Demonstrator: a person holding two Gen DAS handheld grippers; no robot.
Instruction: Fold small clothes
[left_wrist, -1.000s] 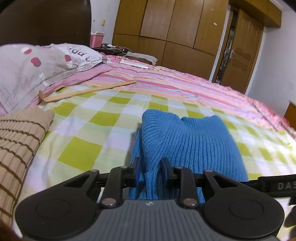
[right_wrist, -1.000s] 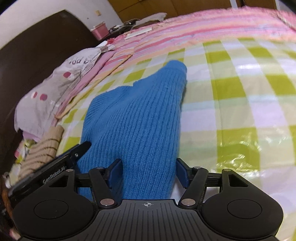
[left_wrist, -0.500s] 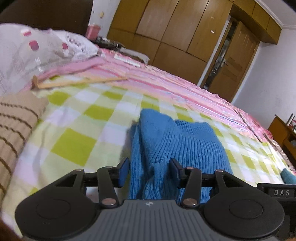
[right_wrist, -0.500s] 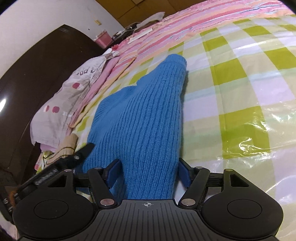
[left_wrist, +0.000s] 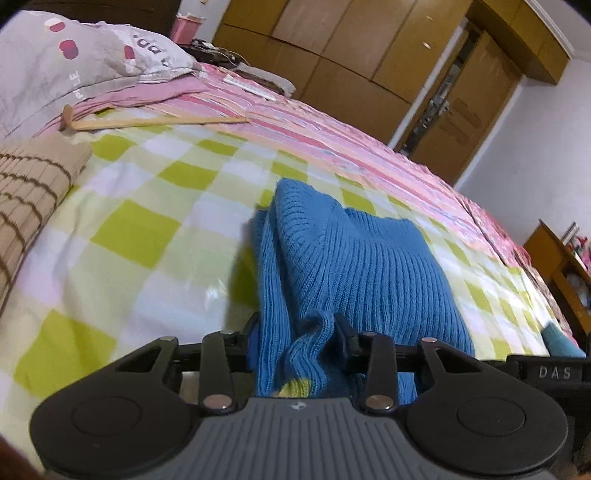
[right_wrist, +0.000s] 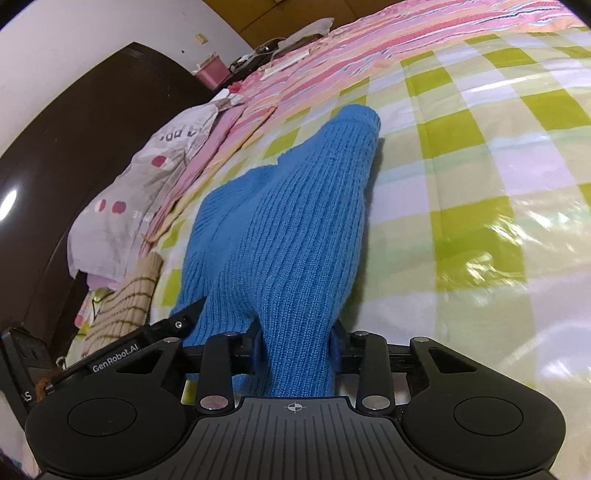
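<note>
On the bed's left edge, in the left wrist view, a tan garment with brown stripes (left_wrist: 33, 192) lies bunched, and behind it, toward the headboard corner, rests a grey pillow with red dots (left_wrist: 74, 62). A thin wooden stick (left_wrist: 155, 121) lies across the bed where the green-and-white checked sheet (left_wrist: 140, 229) meets the pink striped bedding (left_wrist: 332, 136).

The blue ribbed knit garment (left_wrist: 354, 258) lies in the middle of the checked sheet, its near edge drawn up toward both cameras and its far end flat on the sheet. The left gripper (left_wrist: 297, 334) has a bunched fold of that near edge between its fingers; the jaws are closing, standing partly apart, and the fabric fills the gap and touches both fingers. At the right edge of this view the right tool's black body is just visible, and wooden wardrobe doors (left_wrist: 351, 48) stand beyond the bed.

In the right wrist view, the same blue garment (right_wrist: 295, 221) runs from the gripper away toward the pink bedding, narrowing to a rounded end. The right gripper (right_wrist: 295, 341) is closing its jaws on a thick roll of the knit, with cloth pressed against both fingers. The left tool's fingertip shows just left of the garment, near the tan striped garment and the dotted pillow (right_wrist: 147, 177).
</note>
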